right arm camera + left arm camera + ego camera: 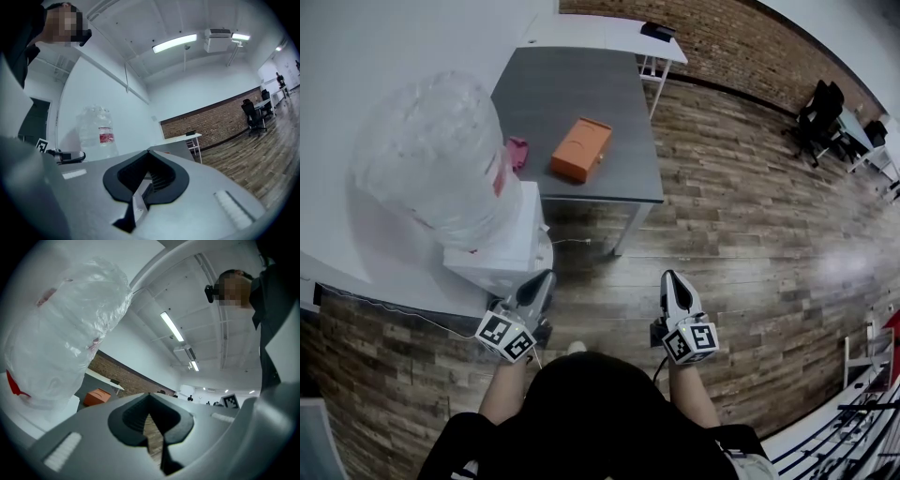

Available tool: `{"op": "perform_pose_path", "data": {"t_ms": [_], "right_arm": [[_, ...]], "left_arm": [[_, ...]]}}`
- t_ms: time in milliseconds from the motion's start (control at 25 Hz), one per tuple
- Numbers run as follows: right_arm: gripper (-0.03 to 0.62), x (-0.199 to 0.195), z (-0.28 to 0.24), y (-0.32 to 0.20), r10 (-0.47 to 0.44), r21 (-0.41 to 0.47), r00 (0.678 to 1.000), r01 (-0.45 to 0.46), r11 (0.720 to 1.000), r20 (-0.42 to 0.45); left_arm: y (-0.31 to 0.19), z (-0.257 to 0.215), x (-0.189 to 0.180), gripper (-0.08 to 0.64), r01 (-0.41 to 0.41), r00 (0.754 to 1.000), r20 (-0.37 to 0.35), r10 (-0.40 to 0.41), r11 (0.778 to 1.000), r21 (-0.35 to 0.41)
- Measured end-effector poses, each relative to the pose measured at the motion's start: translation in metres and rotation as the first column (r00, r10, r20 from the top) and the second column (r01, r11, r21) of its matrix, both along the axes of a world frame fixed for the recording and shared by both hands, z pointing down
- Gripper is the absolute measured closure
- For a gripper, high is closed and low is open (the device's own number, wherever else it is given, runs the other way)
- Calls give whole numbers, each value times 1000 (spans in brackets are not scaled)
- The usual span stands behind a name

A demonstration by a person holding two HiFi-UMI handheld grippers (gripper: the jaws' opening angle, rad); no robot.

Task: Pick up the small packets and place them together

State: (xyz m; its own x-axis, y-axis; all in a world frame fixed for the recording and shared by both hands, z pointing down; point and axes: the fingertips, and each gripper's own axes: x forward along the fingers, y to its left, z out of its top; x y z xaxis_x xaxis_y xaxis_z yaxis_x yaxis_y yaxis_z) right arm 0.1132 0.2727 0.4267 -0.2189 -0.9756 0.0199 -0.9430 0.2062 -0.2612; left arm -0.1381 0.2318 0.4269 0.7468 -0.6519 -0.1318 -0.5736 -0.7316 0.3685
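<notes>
Left claw (546,277): together, empty, over floor short of desk (572,84) | Right claw (668,277): together, empty, likewise | Desk: orange box (581,148) mid-top, pink packet (517,152) at left edge.

Wood-plank floor (750,253); brick wall (731,42); grey table (553,89); ceiling strip lights (174,43); black chair (818,117).

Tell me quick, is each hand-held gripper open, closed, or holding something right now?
Left hand-held gripper: closed, empty.
Right hand-held gripper: closed, empty.
</notes>
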Motion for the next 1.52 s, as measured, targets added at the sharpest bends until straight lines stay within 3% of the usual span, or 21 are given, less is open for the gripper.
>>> {"op": "perform_pose_path", "data": {"t_ms": [520, 960, 1160, 1320, 1520], "right_arm": [[591, -23, 2, -29, -64, -10, 997, 64, 998, -36], [591, -1, 12, -106, -124, 2, 992, 124, 992, -9], [591, 9, 13, -148, -168, 8, 986, 168, 986, 6], [591, 25, 19, -176, -182, 7, 980, 182, 983, 78], [591, 55, 22, -206, -182, -2, 980, 183, 983, 82]], "left_arm": [[-26, 7, -4, 561, 36, 999, -12, -36, 999, 8], [-80, 7, 2, 560, 201, 979, 21, -202, 979, 42], [-108, 8, 27, 560, 202, 978, 49, -204, 978, 48], [-133, 12, 38, 560, 223, 972, 71, -226, 974, 43], [-166, 8, 55, 560, 260, 961, 88, -263, 965, 48]]}}
